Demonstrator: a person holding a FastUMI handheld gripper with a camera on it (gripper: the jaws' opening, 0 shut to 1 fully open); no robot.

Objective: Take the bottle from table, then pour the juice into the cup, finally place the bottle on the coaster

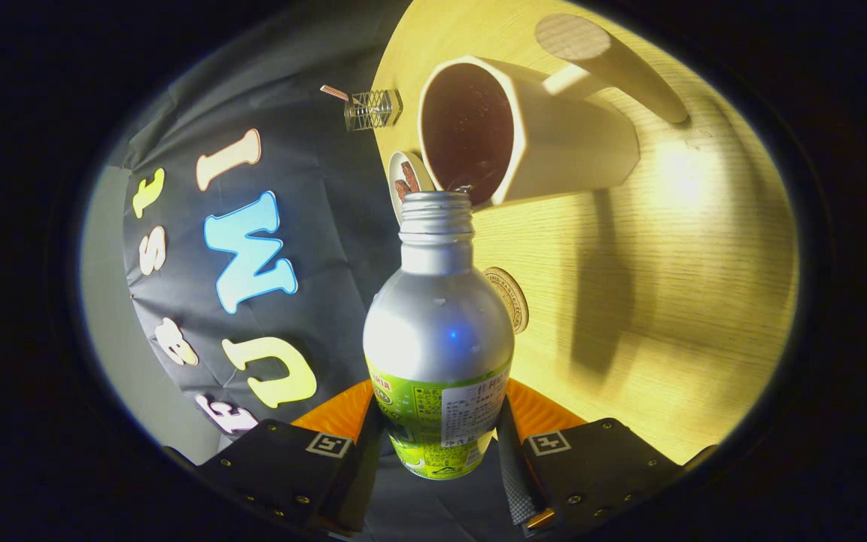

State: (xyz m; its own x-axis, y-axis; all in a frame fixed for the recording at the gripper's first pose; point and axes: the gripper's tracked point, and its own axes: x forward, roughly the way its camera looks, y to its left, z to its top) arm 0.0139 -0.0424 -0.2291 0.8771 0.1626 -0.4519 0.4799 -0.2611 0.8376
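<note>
My gripper (439, 433) is shut on a silver bottle (437, 324) with a green label, held by its lower body between both fingers. The whole view is rolled sideways, so the bottle is tipped. Its open, capless mouth (437, 202) sits right at the rim of a white cup (569, 143) that has a wooden handle (606, 60). The cup's inside looks dark. A small glint shows between the bottle's mouth and the cup's rim; I cannot tell whether it is juice. A round cork coaster (510, 299) lies on the wooden table (667, 301), just behind the bottle's shoulder.
A second small round disc with a brown pattern (407, 179) lies beside the cup's rim. Past the cup, at the table's edge, stands a small clear ribbed glass item (373, 109). The booth's black cloth wall (313, 188) lies beyond that edge.
</note>
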